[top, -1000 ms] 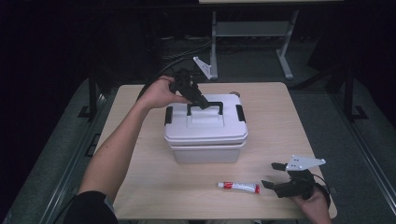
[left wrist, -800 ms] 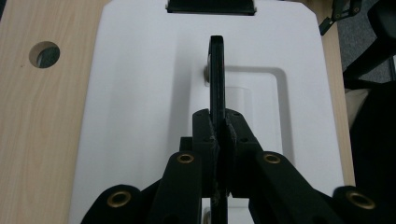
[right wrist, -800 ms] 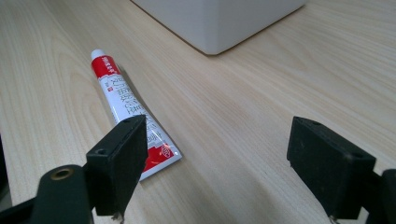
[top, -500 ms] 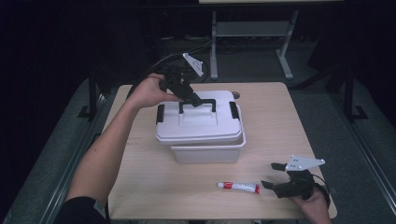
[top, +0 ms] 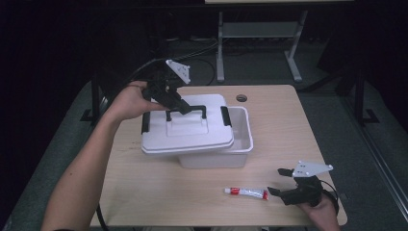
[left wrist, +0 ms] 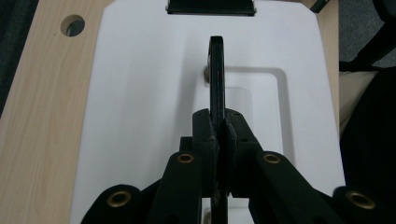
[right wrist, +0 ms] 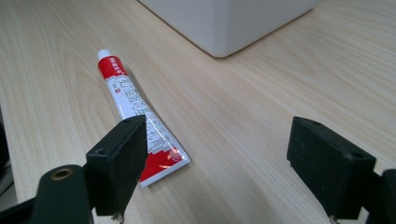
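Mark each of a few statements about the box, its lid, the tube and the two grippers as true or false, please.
1. The left gripper is shut on the lid's black handle. True.
2. The white lid sits squarely on the box. False: it is shifted to the left, so the box is open on its right side.
3. The red and white tube is inside the box. False: it lies on the table, in front of the box.
4. The right gripper is open and holds nothing. True.
5. The right gripper is shut on the tube. False: its jaws stand apart, near the tube's flat end.
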The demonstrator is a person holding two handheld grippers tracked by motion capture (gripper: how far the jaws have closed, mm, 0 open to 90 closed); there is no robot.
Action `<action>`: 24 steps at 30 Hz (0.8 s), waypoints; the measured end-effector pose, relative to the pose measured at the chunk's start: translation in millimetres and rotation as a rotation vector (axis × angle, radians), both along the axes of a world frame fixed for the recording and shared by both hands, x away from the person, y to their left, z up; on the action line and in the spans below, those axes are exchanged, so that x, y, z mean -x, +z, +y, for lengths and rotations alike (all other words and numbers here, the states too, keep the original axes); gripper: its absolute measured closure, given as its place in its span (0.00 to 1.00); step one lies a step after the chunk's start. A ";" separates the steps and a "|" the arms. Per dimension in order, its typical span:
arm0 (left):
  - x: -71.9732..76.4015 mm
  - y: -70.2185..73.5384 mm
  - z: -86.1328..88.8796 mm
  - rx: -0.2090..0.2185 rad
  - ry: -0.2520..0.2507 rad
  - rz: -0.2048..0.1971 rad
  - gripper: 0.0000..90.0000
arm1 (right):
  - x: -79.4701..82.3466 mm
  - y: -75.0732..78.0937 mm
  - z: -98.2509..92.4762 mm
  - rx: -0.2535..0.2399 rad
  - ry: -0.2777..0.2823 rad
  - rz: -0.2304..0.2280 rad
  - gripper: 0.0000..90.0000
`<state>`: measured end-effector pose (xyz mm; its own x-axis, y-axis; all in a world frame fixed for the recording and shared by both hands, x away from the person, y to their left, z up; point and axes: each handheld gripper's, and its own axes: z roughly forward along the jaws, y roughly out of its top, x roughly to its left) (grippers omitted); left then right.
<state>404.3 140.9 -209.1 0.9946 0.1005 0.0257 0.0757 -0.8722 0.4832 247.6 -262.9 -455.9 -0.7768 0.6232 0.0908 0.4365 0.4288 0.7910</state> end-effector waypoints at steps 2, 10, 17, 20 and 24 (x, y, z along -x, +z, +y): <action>4.6 0.4 5.9 0.000 0.008 -0.004 0.94 | 0.7 0.6 0.1 0.000 -0.001 -0.003 0.22; 21.0 2.5 43.2 0.031 0.066 -0.024 0.94 | 0.4 1.5 4.4 0.005 0.005 -0.010 0.22; 31.5 -1.0 68.7 0.047 0.114 -0.026 0.94 | -0.5 1.3 7.9 0.018 0.015 -0.008 0.22; 36.8 -0.8 77.6 0.048 0.125 -0.035 0.94 | -0.6 1.9 9.7 0.016 0.012 -0.009 0.22; 40.6 -1.1 88.3 0.057 0.140 -0.037 0.94 | -0.3 1.8 10.8 0.015 0.011 -0.005 0.22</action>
<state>363.6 229.2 -210.2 0.9692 0.2409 0.0521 0.1763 -0.8252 0.5366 248.0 -252.2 -454.1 -0.7838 0.6162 0.0773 0.4277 0.4453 0.7866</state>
